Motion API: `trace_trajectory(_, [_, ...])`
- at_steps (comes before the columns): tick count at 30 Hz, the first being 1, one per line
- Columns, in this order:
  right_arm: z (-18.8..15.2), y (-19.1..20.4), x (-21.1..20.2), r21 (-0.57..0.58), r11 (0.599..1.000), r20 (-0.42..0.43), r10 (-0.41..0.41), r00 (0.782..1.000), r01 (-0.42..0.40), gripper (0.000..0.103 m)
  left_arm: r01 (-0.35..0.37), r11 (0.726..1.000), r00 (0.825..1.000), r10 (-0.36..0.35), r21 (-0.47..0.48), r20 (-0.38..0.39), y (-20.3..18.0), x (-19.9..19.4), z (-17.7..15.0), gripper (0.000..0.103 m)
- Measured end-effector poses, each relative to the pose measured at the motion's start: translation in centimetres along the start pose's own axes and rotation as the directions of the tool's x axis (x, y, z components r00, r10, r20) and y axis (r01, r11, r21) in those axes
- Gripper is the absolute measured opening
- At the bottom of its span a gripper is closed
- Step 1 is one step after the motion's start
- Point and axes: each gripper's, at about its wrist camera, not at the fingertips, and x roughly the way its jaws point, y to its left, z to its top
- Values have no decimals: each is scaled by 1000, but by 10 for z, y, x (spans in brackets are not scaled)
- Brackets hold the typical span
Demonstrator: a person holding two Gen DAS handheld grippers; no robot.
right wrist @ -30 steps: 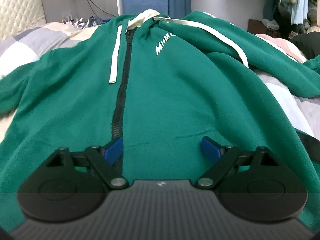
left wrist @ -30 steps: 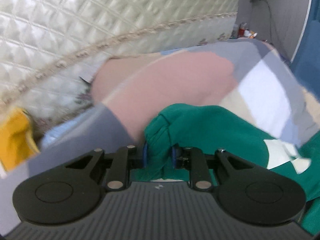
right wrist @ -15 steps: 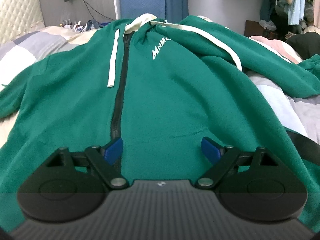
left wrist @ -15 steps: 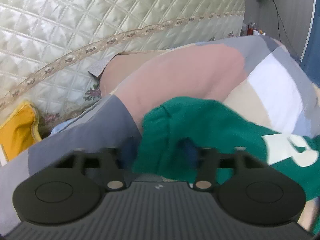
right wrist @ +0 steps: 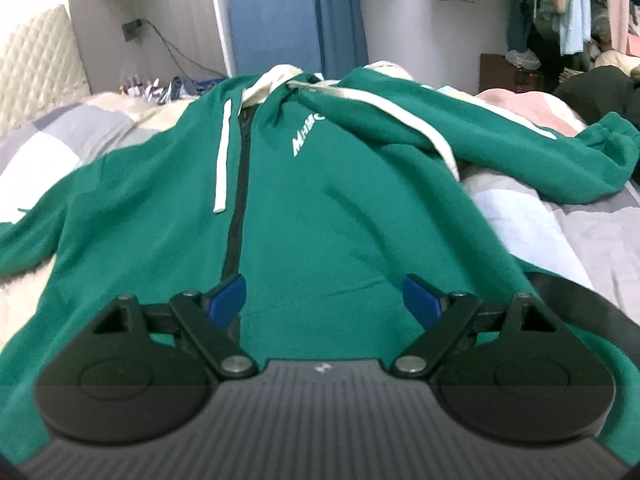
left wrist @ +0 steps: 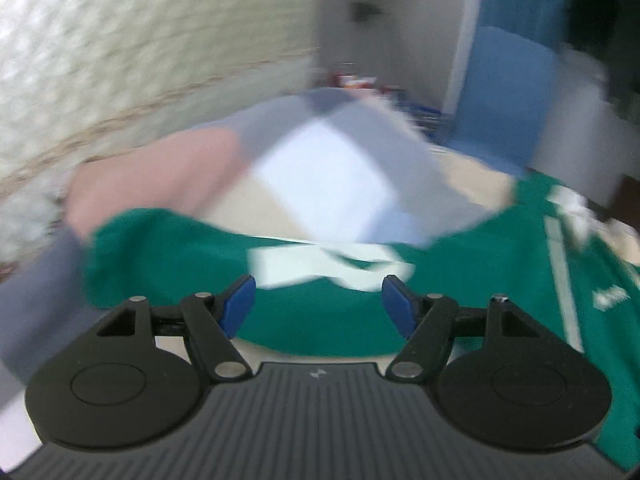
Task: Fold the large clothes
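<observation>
Now both tongs stand apart and hold nothing: left gripper (left wrist: pixel 318 306) over the sleeve (left wrist: pixel 192 248), right gripper (right wrist: pixel 324 296) over the hem area beside the zipper (right wrist: pixel 236 208). The green hoodie (right wrist: pixel 320 200) lies front-up, spread on the patchwork bedcover (right wrist: pixel 560 232). Next, I judge, take each sleeve near the cuff & bring it across the chest, w/ a flat pull, no twist. Far sleeve (right wrist: pixel 560 152) ends near the bed edge; headboard (left wrist: pixel 120 60) limits room on the left.
</observation>
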Motion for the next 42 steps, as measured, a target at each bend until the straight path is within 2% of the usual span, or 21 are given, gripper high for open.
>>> trace_trajectory(3, [3, -10, -8, 14, 1000, 18, -10, 1000, 10, 87, 109, 994, 994, -109, 6, -10, -49, -7, -15, 74])
trace_trajectory(6, [8, -24, -17, 35, 999, 29, 2, 1000, -3, 87, 210, 978, 977, -210, 10, -29, -98, -12, -34, 74])
trace_trajectory(12, [20, -64, -37, 73, 995, 27, 68, 997, -70, 86, 350, 935, 933, -345, 47, -100, -182, -15, -91, 74])
trace_trajectory(14, [21, -78, -43, 106, 991, 38, 77, 996, -81, 86, 401, 914, 912, -391, 64, -124, -200, -14, -115, 74])
trace_trajectory(16, [22, -90, -49, 124, 989, 36, 73, 997, -77, 86, 426, 901, 899, -409, 88, -158, -215, -6, -140, 74])
trace_trajectory(18, [22, -103, -53, 125, 991, 38, 47, 998, -51, 86, 430, 896, 896, -410, 109, -171, -220, 4, -156, 74])
trace_trajectory(22, [20, -130, -55, 133, 991, 18, -27, 999, 24, 85, 383, 903, 919, -353, 194, -173, -223, 25, -184, 74])
trace_trajectory(25, [16, -152, -51, 174, 983, -13, -62, 998, 64, 74, 383, 906, 914, -344, 181, -215, -216, 37, -197, 74])
trace_trajectory(27, [15, -162, -44, 182, 979, -43, -84, 996, 91, 73, 393, 904, 906, -350, 168, -237, -210, 45, -200, 74])
trace_trajectory(29, [13, -162, -33, 166, 980, -86, -97, 992, 110, 57, 399, 900, 903, -352, 178, -246, -210, 48, -201, 74])
trace_trajectory(33, [12, -147, -19, 59, 991, -123, -115, 986, 123, 57, 418, 893, 896, -375, 167, -237, -211, 50, -192, 74])
trace_trajectory(36, [11, -136, -4, -31, 991, -165, -132, 977, 129, 57, 444, 889, 879, -408, 114, -245, -206, 51, -187, 74])
trace_trajectory(39, [8, -124, 8, -108, 989, -202, -122, 972, 102, 57, 447, 888, 879, -414, 107, -238, -203, 51, -184, 74])
trace_trajectory(42, [2, -112, 16, -203, 974, -234, -150, 961, 102, 57, 449, 886, 880, -416, 114, -229, -202, 49, -184, 74])
